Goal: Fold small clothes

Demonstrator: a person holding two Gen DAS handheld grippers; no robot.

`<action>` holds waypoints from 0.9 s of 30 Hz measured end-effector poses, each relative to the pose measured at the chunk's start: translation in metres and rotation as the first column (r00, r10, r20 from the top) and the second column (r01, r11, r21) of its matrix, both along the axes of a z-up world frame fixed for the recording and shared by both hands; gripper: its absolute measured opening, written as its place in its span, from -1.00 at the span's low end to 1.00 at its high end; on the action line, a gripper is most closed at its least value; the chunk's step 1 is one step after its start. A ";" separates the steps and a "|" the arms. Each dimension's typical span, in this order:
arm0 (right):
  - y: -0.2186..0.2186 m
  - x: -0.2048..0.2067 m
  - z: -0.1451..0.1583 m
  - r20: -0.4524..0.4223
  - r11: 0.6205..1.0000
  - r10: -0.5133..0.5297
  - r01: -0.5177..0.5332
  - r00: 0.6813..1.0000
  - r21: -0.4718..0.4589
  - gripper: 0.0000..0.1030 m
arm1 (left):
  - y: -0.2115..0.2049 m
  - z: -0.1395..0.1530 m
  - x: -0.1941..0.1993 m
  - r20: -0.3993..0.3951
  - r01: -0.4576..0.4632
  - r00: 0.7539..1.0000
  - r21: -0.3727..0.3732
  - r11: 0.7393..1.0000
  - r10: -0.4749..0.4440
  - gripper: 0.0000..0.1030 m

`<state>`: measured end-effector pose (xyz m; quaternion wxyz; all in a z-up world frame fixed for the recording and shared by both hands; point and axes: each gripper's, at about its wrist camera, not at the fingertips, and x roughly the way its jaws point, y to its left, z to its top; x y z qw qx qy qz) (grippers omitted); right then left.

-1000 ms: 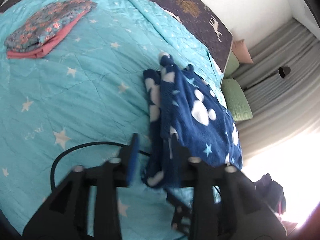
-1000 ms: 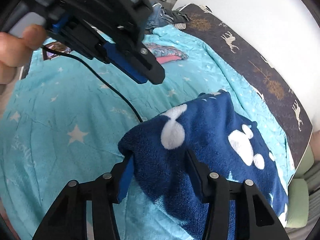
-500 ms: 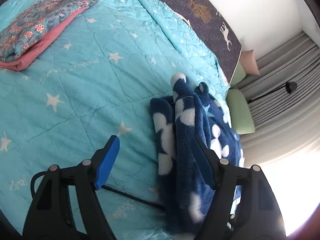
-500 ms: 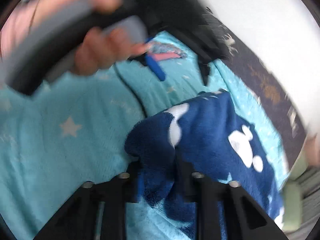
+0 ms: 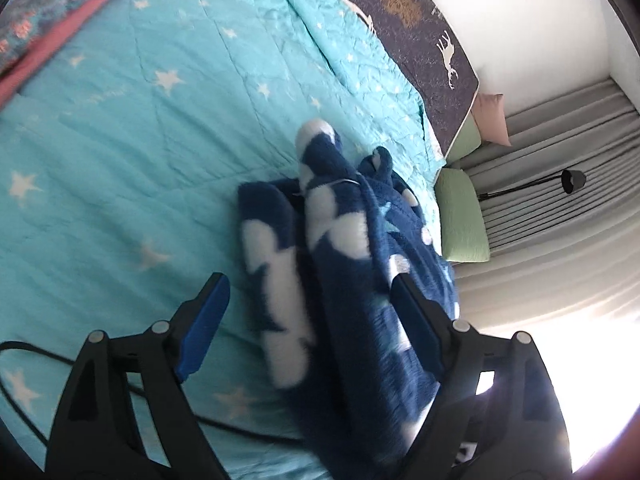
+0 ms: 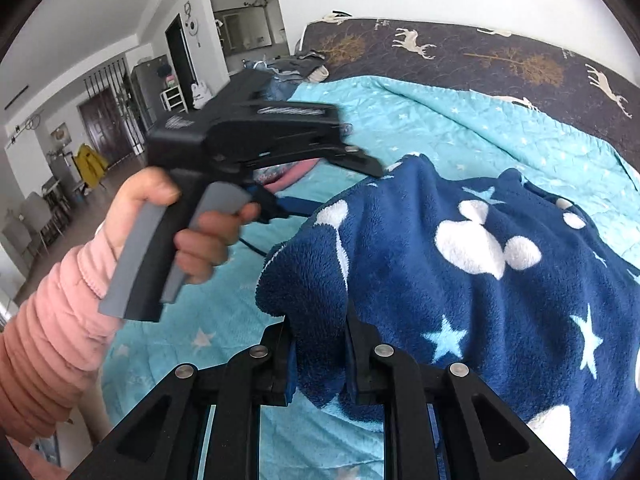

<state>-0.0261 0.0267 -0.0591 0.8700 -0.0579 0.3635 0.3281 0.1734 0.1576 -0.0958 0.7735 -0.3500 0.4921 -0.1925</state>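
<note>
Right gripper (image 6: 320,350) pinches a bunched edge of the blue fleece (image 6: 460,264) lying on the bedspread (image 5: 132,152); left gripper (image 5: 308,316) spread wide (fleece between the fingers, ungripped).

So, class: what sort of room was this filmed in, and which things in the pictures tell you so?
Most likely a bedroom in a home. A wide bed carries a turquoise star-printed quilt over a dark deer-patterned bedspread; grey pleated curtains hang beside it, and an open doorway leads to further rooms.
</note>
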 end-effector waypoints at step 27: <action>-0.091 -0.031 0.044 0.102 0.972 -0.134 0.110 0.986 0.206 -0.68 | -0.151 0.116 -0.013 0.271 0.158 0.920 0.408 0.899 -0.284 -0.36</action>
